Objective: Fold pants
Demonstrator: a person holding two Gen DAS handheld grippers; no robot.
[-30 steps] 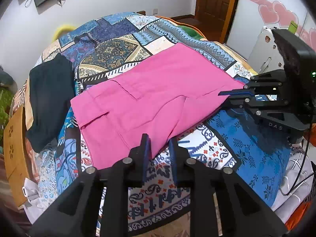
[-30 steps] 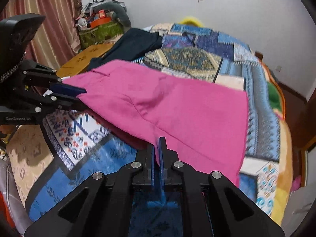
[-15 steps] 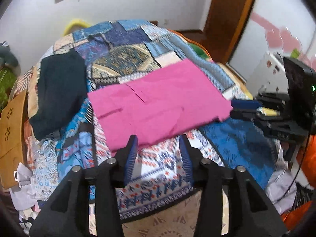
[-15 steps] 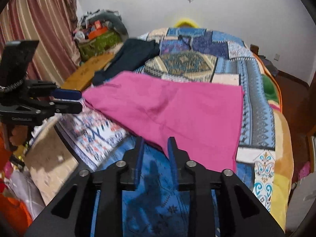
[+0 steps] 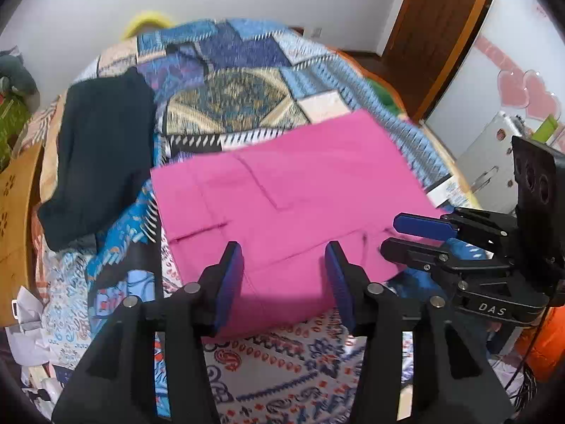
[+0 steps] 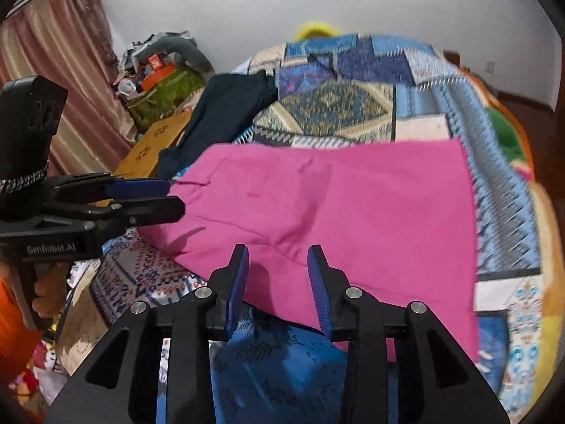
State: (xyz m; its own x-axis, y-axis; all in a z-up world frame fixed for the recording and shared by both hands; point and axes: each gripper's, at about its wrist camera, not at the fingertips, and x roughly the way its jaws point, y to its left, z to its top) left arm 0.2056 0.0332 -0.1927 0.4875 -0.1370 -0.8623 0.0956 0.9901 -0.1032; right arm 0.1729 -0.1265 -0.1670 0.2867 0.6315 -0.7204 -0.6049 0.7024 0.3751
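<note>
The bed carries the pink pants, lying folded and flat near its close edge. Both grippers, left and right, have just been opening; jaws part-spread, nothing between them. I judge this fold released and finished

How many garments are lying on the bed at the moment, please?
2. The pink pants lie folded on the near part of the patchwork quilt; a dark garment lies at the quilt's left edge. More may be hidden out of view.
</note>
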